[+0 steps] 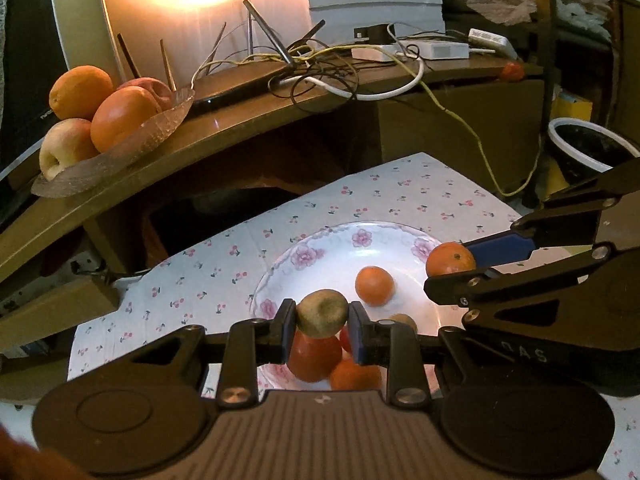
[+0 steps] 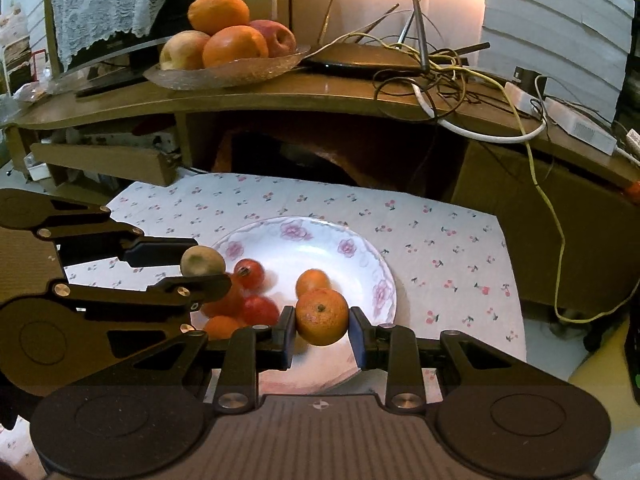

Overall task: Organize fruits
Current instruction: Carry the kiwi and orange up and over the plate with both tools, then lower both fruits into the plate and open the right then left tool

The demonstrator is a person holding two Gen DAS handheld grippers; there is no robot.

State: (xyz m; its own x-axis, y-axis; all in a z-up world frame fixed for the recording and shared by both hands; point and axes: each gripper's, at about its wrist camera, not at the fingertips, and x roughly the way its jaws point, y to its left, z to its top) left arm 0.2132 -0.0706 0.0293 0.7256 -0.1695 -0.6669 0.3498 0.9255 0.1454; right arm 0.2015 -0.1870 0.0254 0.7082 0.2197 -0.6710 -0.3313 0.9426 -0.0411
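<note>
Kiwi (image 1: 322, 313), brownish-green, sits clamped between the pads of the left gripper (image 1: 322, 330), held above the near-left part of the floral plate (image 1: 332, 240). Right gripper (image 2: 322, 330) is clamped on a mandarin (image 2: 322, 316), stem scar facing up, held over the near-right part of the same plate. Both held fruits are clear of the plate's surface. In the plate: one loose mandarin (image 1: 374, 285) near the centre, red tomatoes (image 2: 250, 273) and more orange fruit bunched at the left side, partly hidden behind the left gripper's fingers. Plate rests on a white cloth with cherry print (image 2: 440, 236), spread over a low surface. Beyond it, higher and farther, a curved wooden shelf (image 2: 280, 98) carries a glass dish (image 2: 224, 74) at its left, piled with two oranges and two apples (image 2: 182, 50). Right of the dish lies a dark router (image 2: 360, 62) with upright antennas, then a tangle of cables (image 2: 440, 76), yellow, white and black, and a white adapter box (image 2: 580, 128) at far right. Strong warm glare on the wall behind.
</note>
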